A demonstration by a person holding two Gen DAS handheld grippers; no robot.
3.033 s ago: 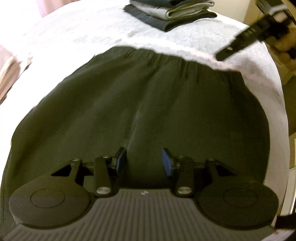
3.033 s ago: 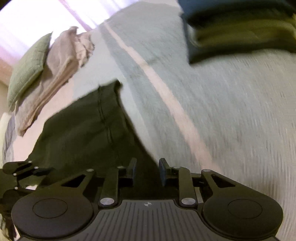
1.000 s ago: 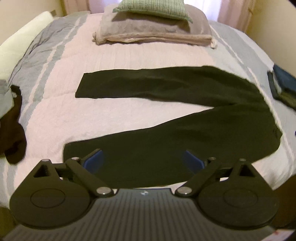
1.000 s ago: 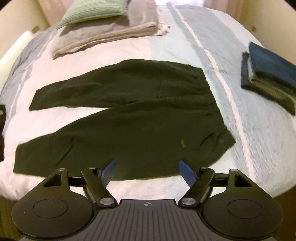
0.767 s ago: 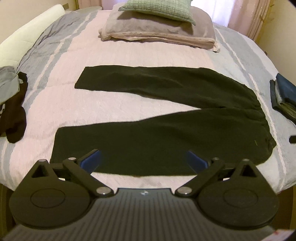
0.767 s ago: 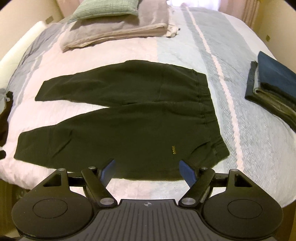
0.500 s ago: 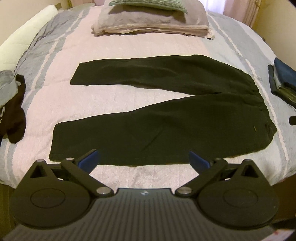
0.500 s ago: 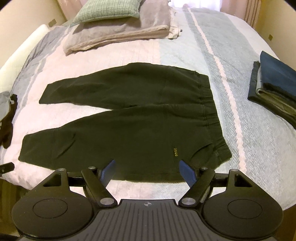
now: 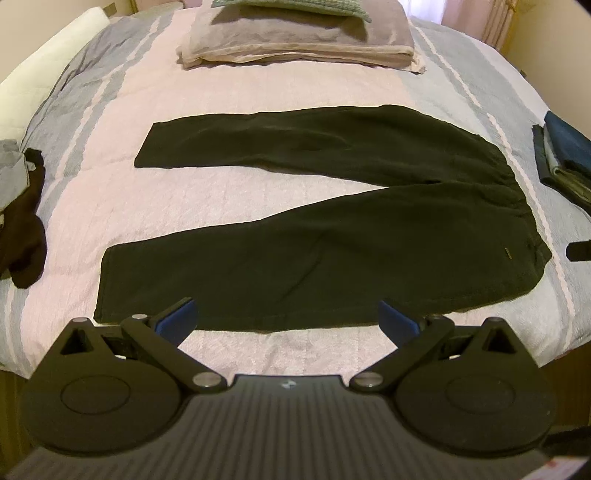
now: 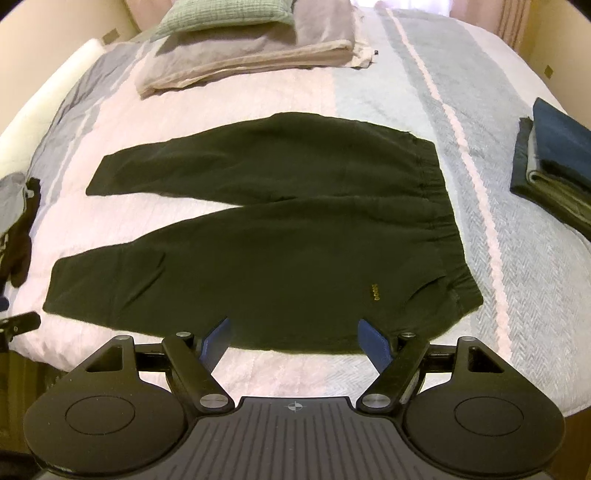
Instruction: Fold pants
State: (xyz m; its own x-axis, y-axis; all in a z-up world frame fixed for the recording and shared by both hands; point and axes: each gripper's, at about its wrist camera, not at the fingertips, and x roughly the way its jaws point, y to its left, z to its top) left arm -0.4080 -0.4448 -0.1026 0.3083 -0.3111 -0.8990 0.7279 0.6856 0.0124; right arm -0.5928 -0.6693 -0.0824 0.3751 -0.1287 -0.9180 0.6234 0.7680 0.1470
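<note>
Black pants (image 9: 332, 206) (image 10: 280, 229) lie flat on the bed, waistband to the right and both legs spread apart toward the left. A small gold logo (image 10: 375, 291) sits near the front hip. My left gripper (image 9: 288, 319) hovers open over the near edge of the front leg, nothing between its blue pads. My right gripper (image 10: 295, 338) is open too, held just short of the front hip area. Neither touches the cloth.
A striped bedspread (image 9: 240, 184) covers the bed. Folded blanket and green pillow (image 10: 240, 33) lie at the head. A stack of folded clothes (image 10: 554, 166) sits at the right edge. Dark and grey garments (image 9: 22, 206) lie at the left edge.
Both grippers were shut low on the pants three seconds ago; they have opened and pulled back up. Over the last second the views settled, pants lying still.
</note>
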